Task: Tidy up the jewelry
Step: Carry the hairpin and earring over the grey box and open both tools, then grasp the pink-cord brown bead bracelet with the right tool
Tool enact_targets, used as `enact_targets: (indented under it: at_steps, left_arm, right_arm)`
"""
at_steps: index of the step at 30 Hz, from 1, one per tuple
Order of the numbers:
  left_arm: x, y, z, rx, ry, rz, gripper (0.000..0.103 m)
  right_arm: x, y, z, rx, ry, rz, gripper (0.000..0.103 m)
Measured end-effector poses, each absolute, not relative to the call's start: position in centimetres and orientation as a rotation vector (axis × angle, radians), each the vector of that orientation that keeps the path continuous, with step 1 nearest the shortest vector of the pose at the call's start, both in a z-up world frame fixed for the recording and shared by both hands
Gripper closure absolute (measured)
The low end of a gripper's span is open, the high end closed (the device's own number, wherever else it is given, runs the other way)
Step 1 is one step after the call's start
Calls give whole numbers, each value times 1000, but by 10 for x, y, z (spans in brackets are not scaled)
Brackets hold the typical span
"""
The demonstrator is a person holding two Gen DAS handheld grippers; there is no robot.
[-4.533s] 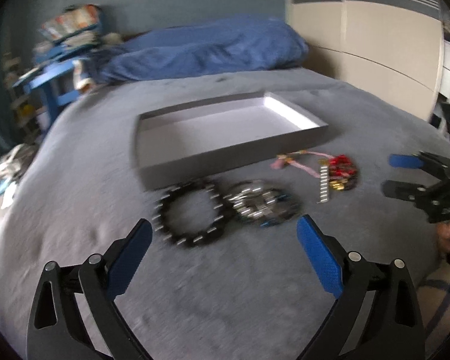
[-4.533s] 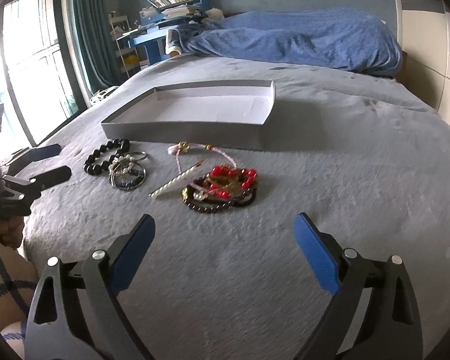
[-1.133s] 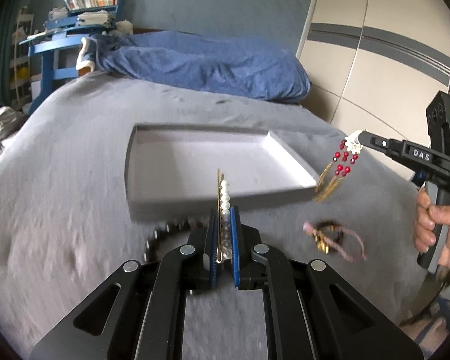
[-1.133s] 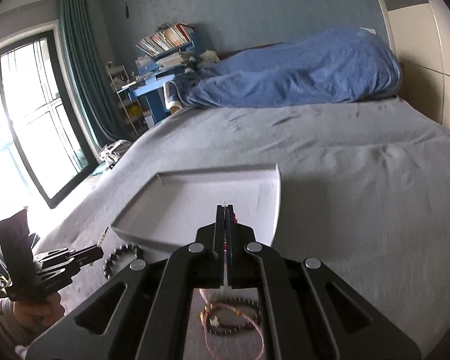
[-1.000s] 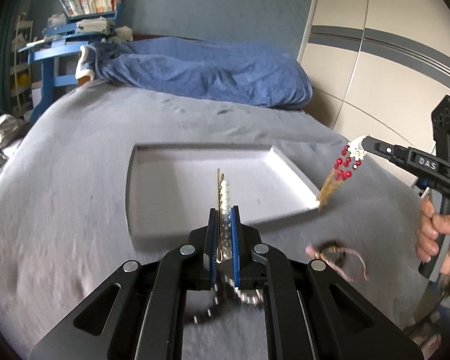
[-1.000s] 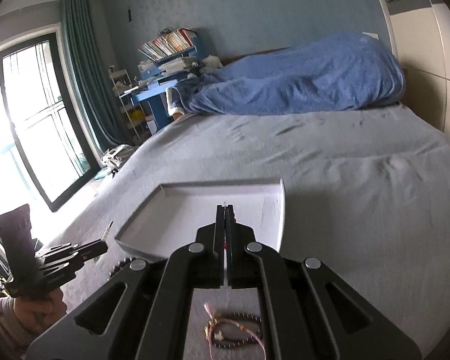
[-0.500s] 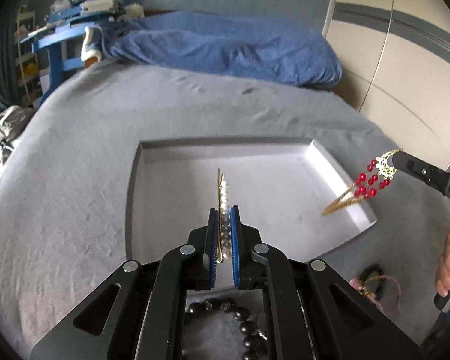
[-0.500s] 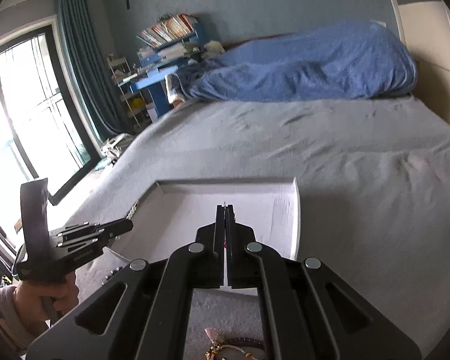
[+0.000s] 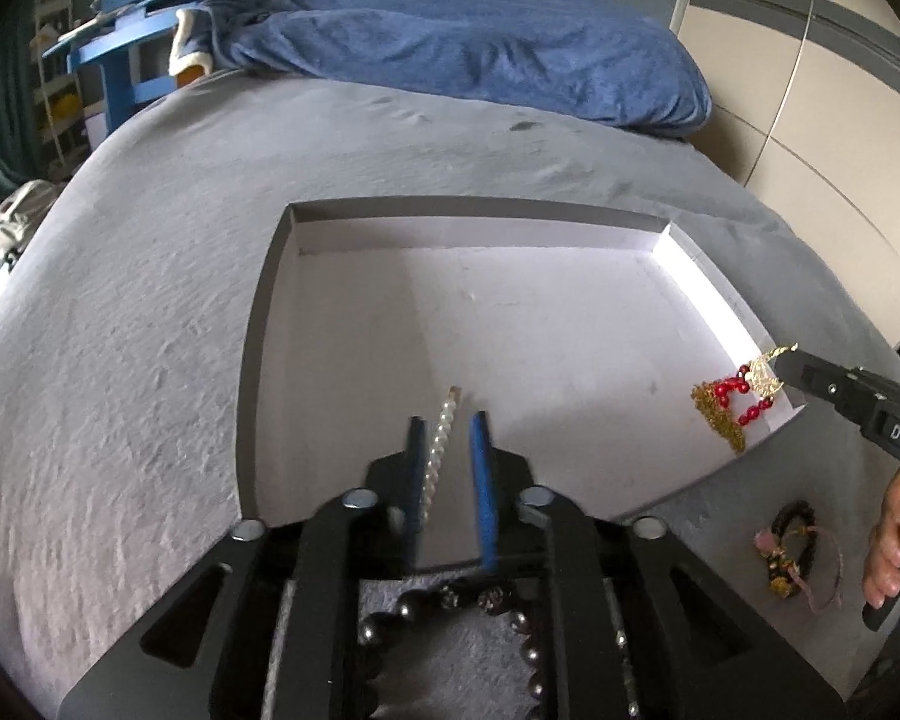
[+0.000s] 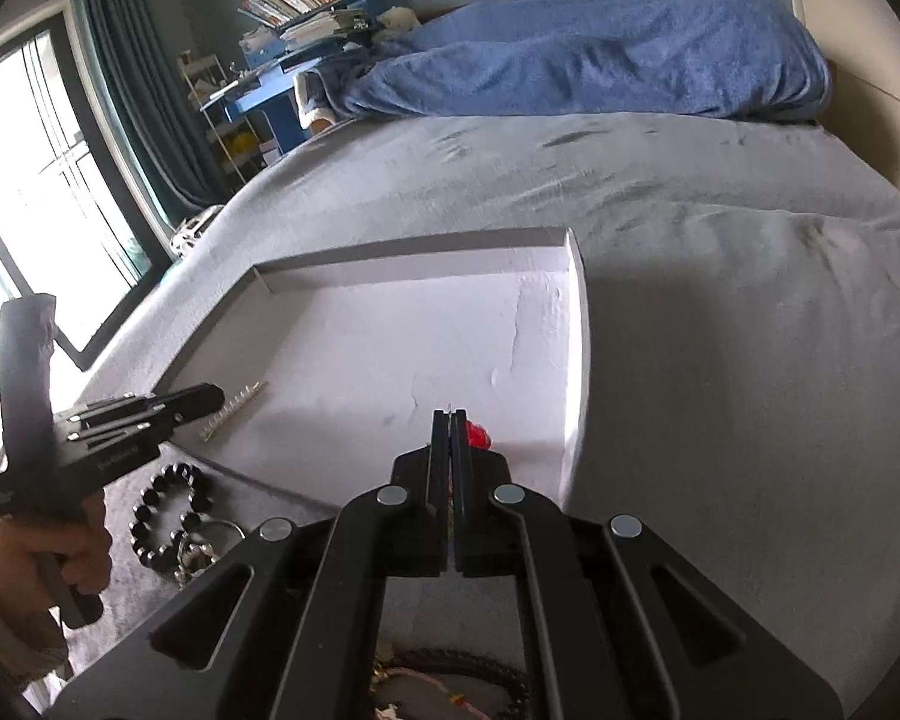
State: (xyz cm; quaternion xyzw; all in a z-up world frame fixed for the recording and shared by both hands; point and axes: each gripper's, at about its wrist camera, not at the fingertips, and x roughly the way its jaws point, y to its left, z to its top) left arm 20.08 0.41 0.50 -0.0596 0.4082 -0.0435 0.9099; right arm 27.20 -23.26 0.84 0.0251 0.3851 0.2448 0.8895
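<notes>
A shallow grey tray with a white floor lies on the grey bed. My left gripper hangs low over its near left part. Its jaws are opening, and the pearl hairpin lies loose between the blue pads, close to the left one. In the right wrist view that left gripper shows with the pearl hairpin at its tip. My right gripper is shut on a red-and-gold ornament. In the left wrist view the right gripper holds the ornament at the tray's near right corner.
A black bead bracelet and a silver piece lie before the tray's near edge. A dark bracelet with a pink cord lies on the bed to the right. A blue duvet is piled at the far end, a wardrobe stands right, and a window left.
Both grippers have sunk toward the tray. The left jaws have parted and no longer pinch the pearl hairpin. The ornament has come down into the tray's near right corner.
</notes>
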Motion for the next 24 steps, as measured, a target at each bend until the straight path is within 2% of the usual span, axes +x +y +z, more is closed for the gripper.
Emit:
enact_targets:
  at_steps: [1,3,6,7,11,13,24]
  left_arm:
    - [196,6,5,-135,832,-98,74]
    - [186,8,7,-139,806,-99,50]
    - [166,9,13,-152,750,-117,31]
    - [159,7,15,-141,735,-121,30]
    - [132,1,20,-112,705,-137,26]
    - [120,-1,20,-107,698,-140,26]
    - [78,-7,10,-99,667,-125,26]
  right_arm:
    - [270,-234,8,49,797,506,101]
    - [264,-236,10,44,784,506,97]
    - [252,-244,13,50,752,504,73]
    - [249,-248,15,51,739,504,68]
    - [232,-258,17,52,721,501,65]
    - [223,-264,17,58,715,498,59]
    - [181,-284,-4,51,746,473,56]
